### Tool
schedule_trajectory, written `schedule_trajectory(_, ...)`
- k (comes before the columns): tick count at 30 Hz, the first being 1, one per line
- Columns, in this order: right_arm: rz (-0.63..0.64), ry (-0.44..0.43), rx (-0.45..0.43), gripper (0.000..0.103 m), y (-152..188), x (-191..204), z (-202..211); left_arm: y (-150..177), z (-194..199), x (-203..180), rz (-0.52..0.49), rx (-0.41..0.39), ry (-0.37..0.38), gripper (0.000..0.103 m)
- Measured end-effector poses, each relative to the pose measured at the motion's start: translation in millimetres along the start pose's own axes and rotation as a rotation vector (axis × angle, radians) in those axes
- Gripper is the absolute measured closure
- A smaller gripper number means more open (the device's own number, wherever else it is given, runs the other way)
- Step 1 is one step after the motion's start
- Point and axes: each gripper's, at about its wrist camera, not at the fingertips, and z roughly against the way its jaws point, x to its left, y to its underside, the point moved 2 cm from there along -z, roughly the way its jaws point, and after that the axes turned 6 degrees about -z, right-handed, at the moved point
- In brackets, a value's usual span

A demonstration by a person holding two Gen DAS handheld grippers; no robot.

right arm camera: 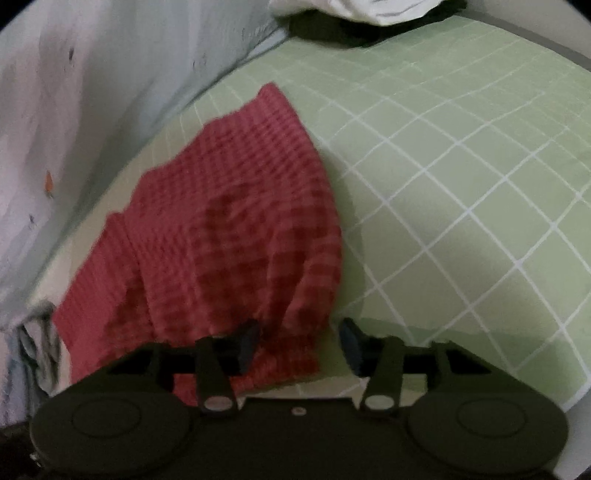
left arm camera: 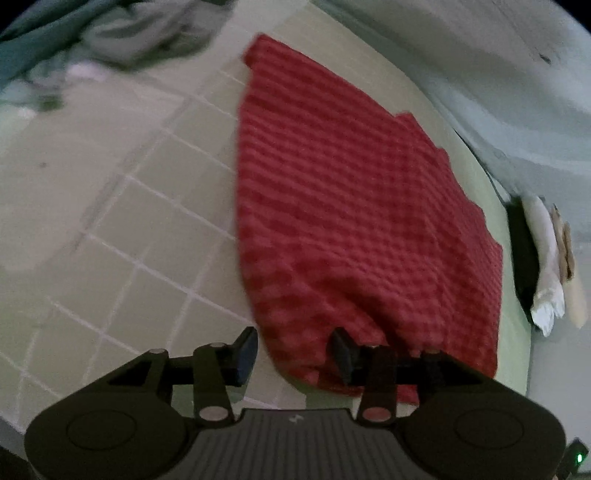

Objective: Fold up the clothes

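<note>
A red waffle-knit garment (left arm camera: 351, 206) lies folded on the green grid-patterned bed sheet (left arm camera: 147, 229). It also shows in the right wrist view (right arm camera: 236, 229). My left gripper (left arm camera: 293, 356) is open, its jaws wide apart over the garment's near corner, nothing held between them. My right gripper (right arm camera: 299, 343) is open too, straddling the garment's other near corner, with the left finger over the cloth and the right finger over the sheet (right arm camera: 461, 192).
A pile of grey-green and white clothes (left arm camera: 110, 40) lies at the far left of the bed. A pale wall (right arm camera: 74, 110) runs along the garment's far side. White and dark items (right arm camera: 362, 14) lie at the bed's far end, and they show in the left wrist view (left arm camera: 546, 258).
</note>
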Motion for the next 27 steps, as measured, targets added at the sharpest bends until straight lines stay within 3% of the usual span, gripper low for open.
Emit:
schedule_trajectory(2, 0.021, -0.008, 0.022, 0.090, -0.3, 2.8, -4.6, 4.3, -9.7, -1.0, -0.006, 0.011, 0.013, 0.063)
schedule_trajectory(3, 0.027, -0.015, 0.027, 0.091, -0.8, 4.4, -3.8, 5.6, -13.6, -1.4, -0.005, 0.014, 0.023, 0.084)
schedule_trajectory(5, 0.036, -0.025, 0.018, 0.094, -2.5, 7.8, 3.0, 5.8, -11.4, -5.3, -0.004, 0.014, 0.067, 0.098)
schedule_trajectory(9, 0.122, 0.027, -0.011, 0.094, -7.3, 17.8, 23.5, 7.2, 13.5, -14.7, -0.073, 0.004, 0.078, 0.099)
schedule_trajectory(12, 0.168, 0.116, 0.012, 0.085, -6.1, 22.6, 20.7, 14.6, 12.3, -8.7, -0.113, 0.066, -0.025, 0.095)
schedule_trajectory(14, 0.179, 0.151, 0.006, 0.065, -5.3, 27.3, 18.0, 15.9, 16.7, -2.6, -0.107, 0.061, -0.040, 0.086)
schedule_trajectory(18, 0.263, 0.135, -0.062, 0.054, -14.8, 64.7, 5.7, 9.6, 29.2, 9.3, -0.098, 0.026, -0.072, 0.067)
schedule_trajectory(20, 0.314, 0.114, -0.096, 0.033, -21.7, 87.7, -3.6, -3.5, 39.6, 14.9, -0.097, -0.019, -0.089, 0.059)
schedule_trajectory(27, 0.486, 0.033, -0.200, 0.032, -45.6, 168.2, -38.9, -77.0, 33.0, 40.8, -0.058, -0.085, -0.155, 0.056)
